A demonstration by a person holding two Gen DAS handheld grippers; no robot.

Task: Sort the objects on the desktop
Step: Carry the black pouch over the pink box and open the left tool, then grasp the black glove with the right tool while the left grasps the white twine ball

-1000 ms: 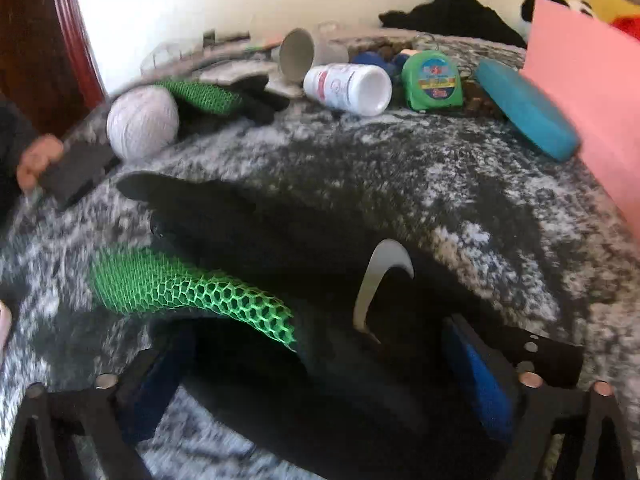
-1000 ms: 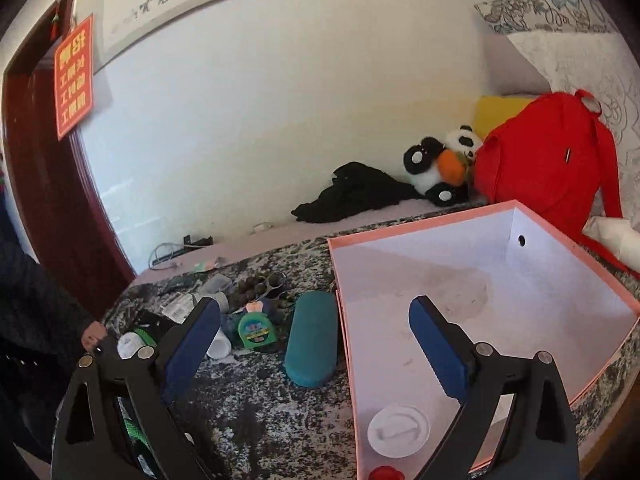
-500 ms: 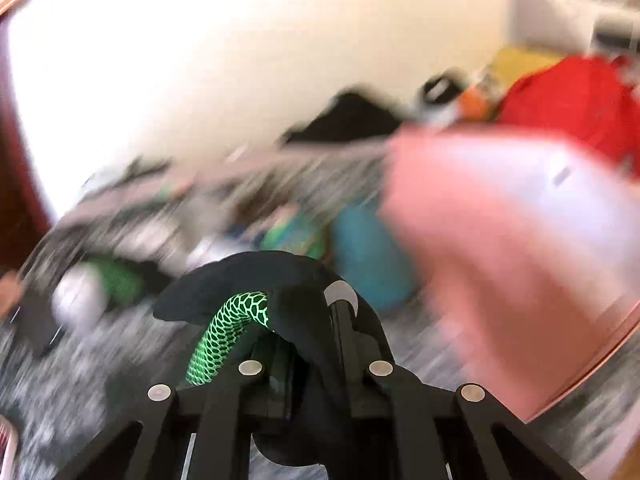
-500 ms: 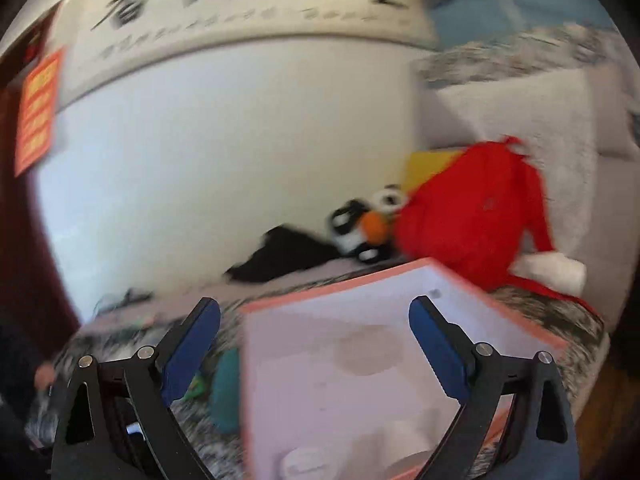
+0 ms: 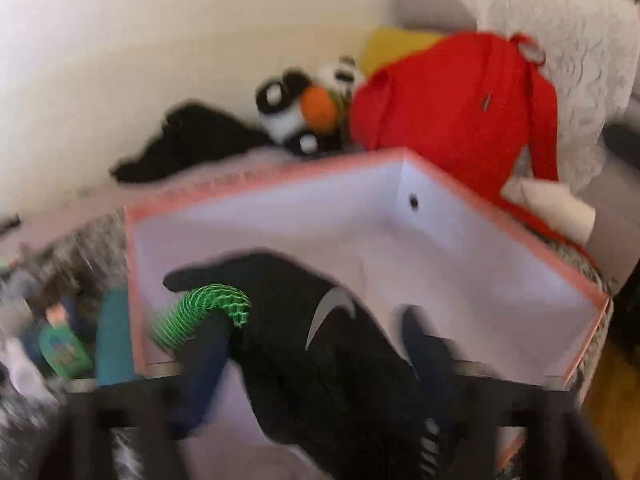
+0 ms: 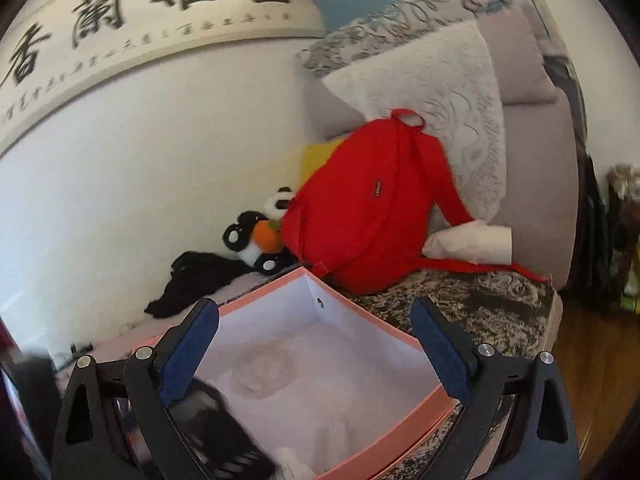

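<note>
A: Left gripper [image 5: 320,344] jaws are opening, standing wide. The black glove [image 5: 320,360] with the green mesh patch is hanging between the blue pads. Frame's blurred, so I can't tell whether a pad is touching it, but they're not pinching it.

B: Where's the glove sitting relative to the box?

A: It's hanging over the open pink box [image 5: 256,178], near the box's left front wall, cuff end drooping toward the camera. In the right wrist view it's showing as a dark blur at the box's lower left corner.

B: Right gripper?

A: Right gripper [image 6: 316,344] is spread wide with nothing between the fingers [image 6: 440,352]. It's hovering over the box's near side.

B: Box contents?

A: White interior, a faint round stain on the floor, some pale items at the near edge that are too washed out to name.

B: Outside the box?

A: Teal case [image 5: 114,336] is lying just beside the left wall, green tape measure [image 5: 64,350] left of that. Red backpack [image 6: 360,216] and panda plush [image 6: 260,236] are sitting behind the box.
</note>
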